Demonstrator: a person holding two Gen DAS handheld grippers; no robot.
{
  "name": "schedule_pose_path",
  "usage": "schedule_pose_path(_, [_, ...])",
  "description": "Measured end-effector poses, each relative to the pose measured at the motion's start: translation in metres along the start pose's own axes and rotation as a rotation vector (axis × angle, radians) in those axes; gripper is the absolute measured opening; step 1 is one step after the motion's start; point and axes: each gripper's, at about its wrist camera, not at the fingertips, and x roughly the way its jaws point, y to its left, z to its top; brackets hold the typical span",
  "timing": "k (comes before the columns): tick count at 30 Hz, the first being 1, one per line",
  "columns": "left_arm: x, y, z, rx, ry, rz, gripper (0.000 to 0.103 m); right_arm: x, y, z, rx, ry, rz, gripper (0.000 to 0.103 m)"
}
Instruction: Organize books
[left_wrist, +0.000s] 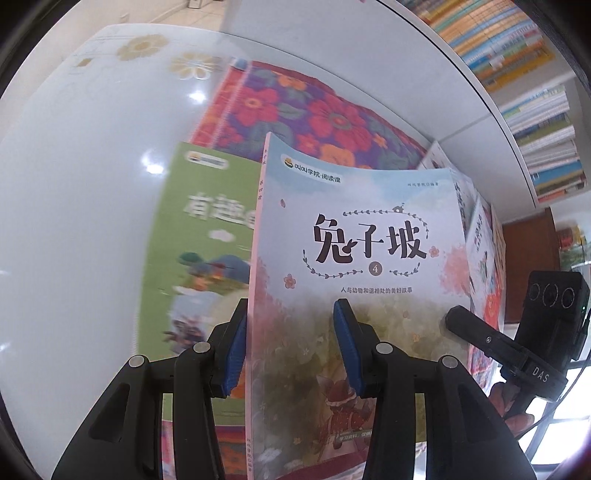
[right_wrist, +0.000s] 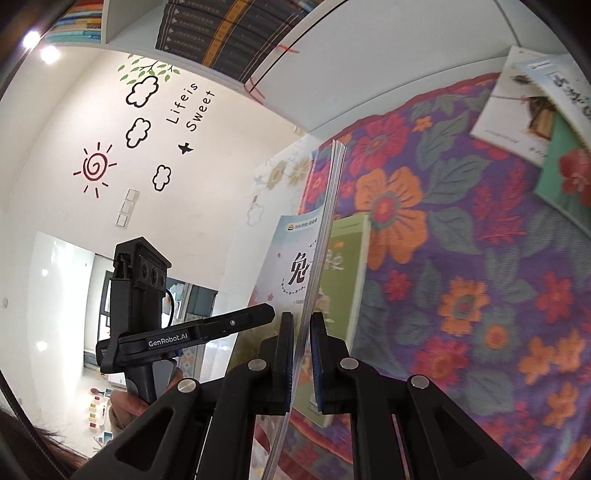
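Note:
A thin pale-blue book (left_wrist: 354, 229) with a rabbit-hill title stands upright above the flowered cloth. My right gripper (right_wrist: 303, 332) is shut on its page edge, and this view shows the blue book (right_wrist: 291, 266) almost edge-on. My left gripper (left_wrist: 291, 332) stands in front of the cover near the spine. Its jaws are apart and nothing is pinched between them. In the right wrist view the left gripper (right_wrist: 267, 312) reaches the cover from the left. The right gripper (left_wrist: 452, 319) shows at the book's right edge. A green book (left_wrist: 199, 236) (right_wrist: 343, 269) lies flat behind.
The flowered cloth (left_wrist: 295, 107) (right_wrist: 461, 258) covers part of a glossy white table (left_wrist: 74, 184). Several more books (right_wrist: 535, 110) lie on the cloth's far side. A white bookshelf (left_wrist: 517, 74) (right_wrist: 229, 37) full of books stands along the table. A hand (right_wrist: 129, 402) holds the left gripper.

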Motion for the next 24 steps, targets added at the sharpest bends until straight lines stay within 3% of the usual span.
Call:
schedule_pose_path(11, [-0.007,0.041,0.008,-0.048,-0.020,0.004,0.041,0.037,0.011,0.004,0.017,0.036,0.023,0.009])
schedule_pose_path(24, [0.008,0.068,0.013,-0.089,0.007,-0.003,0.041,0.072,0.004,0.005,0.048,0.079,-0.016,0.009])
